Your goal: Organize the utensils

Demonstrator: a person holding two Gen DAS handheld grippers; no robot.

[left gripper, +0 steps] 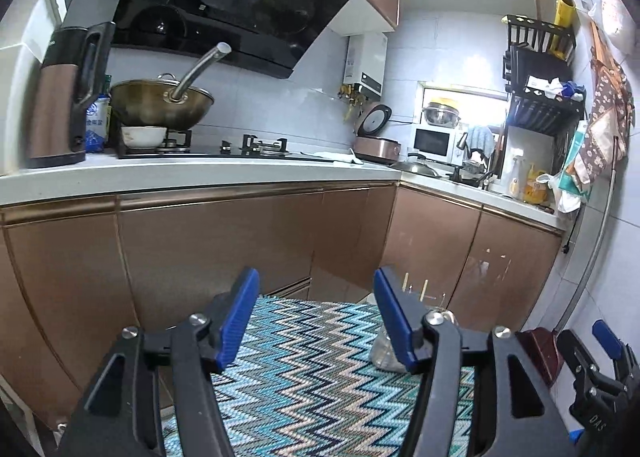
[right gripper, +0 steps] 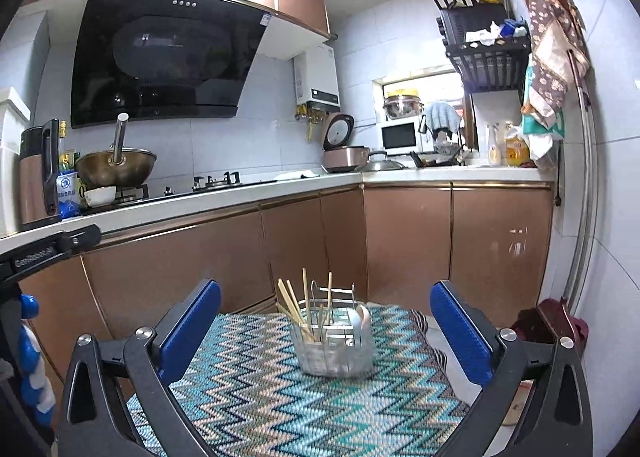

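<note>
A metal mesh utensil holder [right gripper: 335, 341] stands on a zigzag-patterned cloth [right gripper: 260, 385] in the right wrist view. Several wooden chopsticks [right gripper: 294, 307] and a white spoon [right gripper: 364, 319] stand in it. My right gripper [right gripper: 326, 325] is open and empty, with the holder between and beyond its blue fingers. My left gripper [left gripper: 316, 321] is open and empty above the cloth [left gripper: 304, 377]. In the left wrist view the holder [left gripper: 386, 353] is mostly hidden behind the right finger, with chopstick tips [left gripper: 423, 289] showing above it.
Brown cabinets [right gripper: 408, 241] and a white counter [right gripper: 224, 193] run behind the cloth. On the counter are a wok [right gripper: 116, 167], a kettle [right gripper: 38, 177] and a rice cooker [right gripper: 344, 153]. A dark red object [right gripper: 556, 321] sits on the floor at right.
</note>
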